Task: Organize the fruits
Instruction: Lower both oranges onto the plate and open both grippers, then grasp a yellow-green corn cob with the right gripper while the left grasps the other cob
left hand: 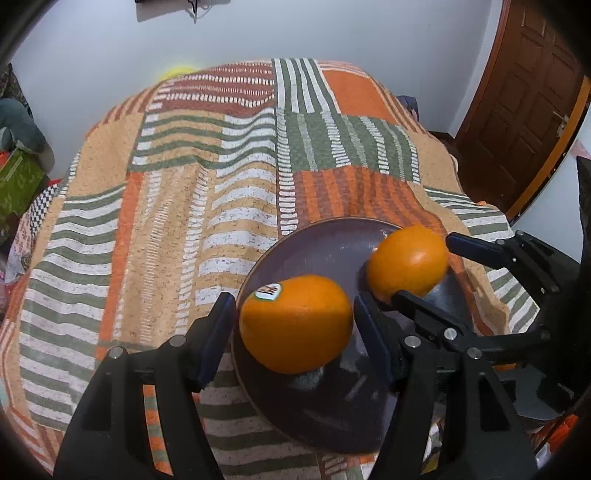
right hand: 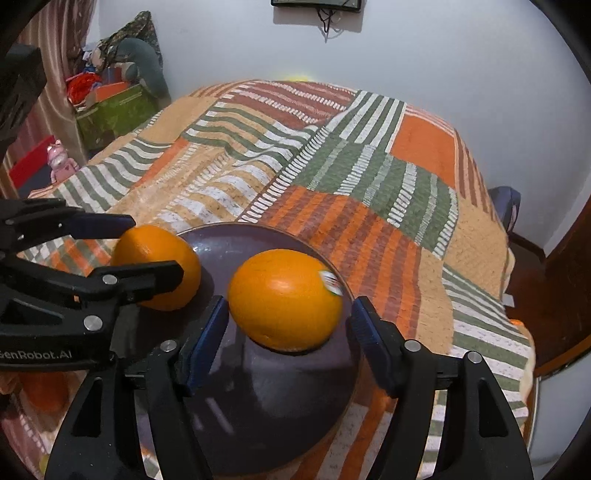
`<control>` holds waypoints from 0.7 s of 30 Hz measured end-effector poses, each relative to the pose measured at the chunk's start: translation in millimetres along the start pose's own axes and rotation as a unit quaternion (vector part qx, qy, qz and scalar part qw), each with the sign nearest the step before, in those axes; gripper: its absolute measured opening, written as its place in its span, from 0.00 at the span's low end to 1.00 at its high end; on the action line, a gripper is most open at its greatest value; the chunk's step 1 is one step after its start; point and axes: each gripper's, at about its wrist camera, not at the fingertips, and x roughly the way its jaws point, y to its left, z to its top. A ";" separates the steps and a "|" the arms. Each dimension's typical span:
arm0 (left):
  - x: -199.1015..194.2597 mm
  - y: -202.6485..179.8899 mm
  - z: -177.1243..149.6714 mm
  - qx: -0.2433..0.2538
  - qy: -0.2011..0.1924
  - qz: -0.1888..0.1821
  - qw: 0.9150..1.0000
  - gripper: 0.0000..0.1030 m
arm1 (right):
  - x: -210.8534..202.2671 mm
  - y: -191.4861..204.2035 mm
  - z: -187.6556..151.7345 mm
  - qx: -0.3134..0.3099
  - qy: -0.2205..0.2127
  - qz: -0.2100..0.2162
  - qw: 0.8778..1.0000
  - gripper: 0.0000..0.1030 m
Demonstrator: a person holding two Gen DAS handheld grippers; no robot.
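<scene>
Round the table stood clutter: at its left a green box [right hand: 114, 110] heaped with bright odds and ends, a grey-green soft shape [right hand: 144, 62] leaning above it, and a small pink figure [right hand: 59, 162] lower down by a striped curtain [right hand: 55, 55]. To the right was a brown panelled wooden door [left hand: 517, 110]. Something dark with a dangling cable [right hand: 317, 3] was fixed to the pale, bare wall [left hand: 110, 55].

The table was draped in a coarse woven cloth [left hand: 184, 184], a patchwork of orange, green, rust and cream stripes, wrinkled in soft folds. Near its front edge lay a round, glossy, dark purplish plate [left hand: 325, 243].

Both fruits were on or over that plate, close together but apart. The first orange [left hand: 295, 325], smooth and slightly oval with a small sticker on top, sat between the blue pads of the left gripper [left hand: 293, 301], which lay against its sides and clamped it. The second orange [right hand: 284, 299], also stickered, rested on the plate inside the right gripper [right hand: 290, 304], whose jaws stood apart, with a sliver of plate showing between the fruit and the right pad.

The two black plastic grippers crowded each other: the inner fingers almost met over the plate, each blocking part of the other's fruit.
</scene>
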 end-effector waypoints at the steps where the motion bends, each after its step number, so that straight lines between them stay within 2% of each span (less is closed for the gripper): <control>1: -3.9 0.2 -0.7 0.000 -0.002 0.001 1.000 0.64 | -4.7 0.6 -0.3 0.002 -0.005 -0.003 1.000 0.73; 2: -11.6 0.5 -2.7 0.000 -0.006 0.001 1.000 0.64 | -11.9 1.2 -0.9 0.004 -0.011 -0.008 1.000 0.76; 10: -75.2 8.4 -25.3 -0.004 -0.042 0.011 0.999 0.71 | -65.8 9.8 -9.0 0.016 -0.046 -0.017 0.999 0.76; 17: -129.3 14.6 -57.0 -0.011 -0.067 0.020 0.997 0.77 | -110.1 15.5 -31.1 0.029 -0.069 -0.023 0.997 0.76; 21: -148.4 15.5 -76.1 -0.014 -0.071 0.027 0.997 0.80 | -122.1 15.9 -48.5 0.038 -0.068 -0.025 0.997 0.76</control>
